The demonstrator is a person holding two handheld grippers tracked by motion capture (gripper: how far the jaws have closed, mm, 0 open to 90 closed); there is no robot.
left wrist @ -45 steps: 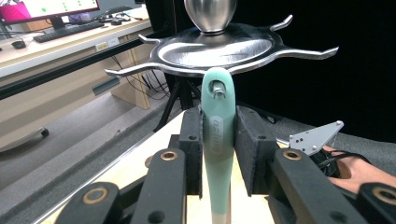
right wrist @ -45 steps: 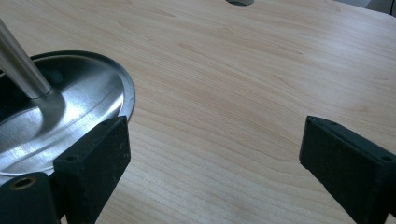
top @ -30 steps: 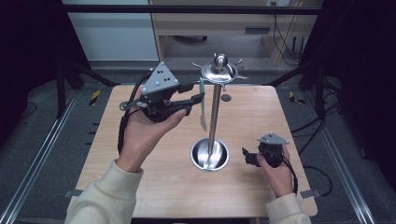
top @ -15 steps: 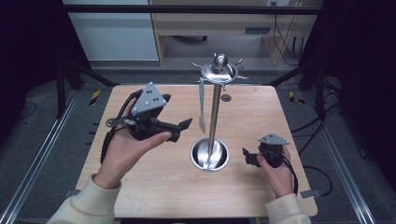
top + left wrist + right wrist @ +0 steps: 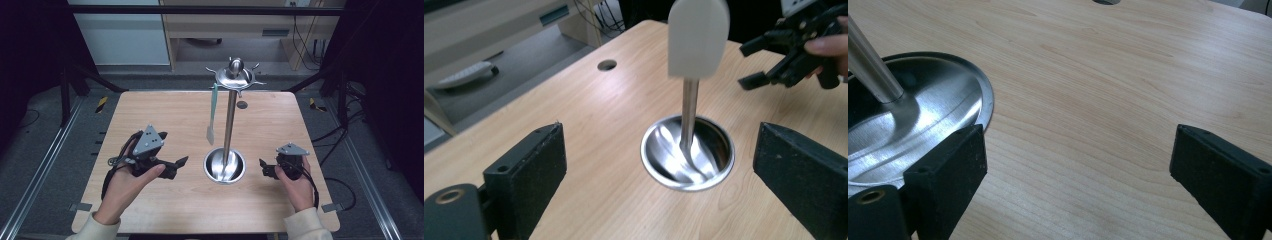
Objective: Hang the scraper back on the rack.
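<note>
Both tongs are empty: left tongs (image 5: 183, 161), just opened wide, face the spatula (image 5: 213, 112) hanging, apparently, from the stand (image 5: 230, 120); right tongs (image 5: 262, 167) gape over the worktop (image 5: 150, 115).

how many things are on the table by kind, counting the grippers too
metal stand with round base: 1
pale green spatula hanging from the stand's top: 1
grippers: 2, the left gripper and the right gripper, both with jaws apart and nothing between them
total: 4

One stand (image 5: 229, 120), one hanging spatula (image 5: 212, 114), two grippers.
</note>
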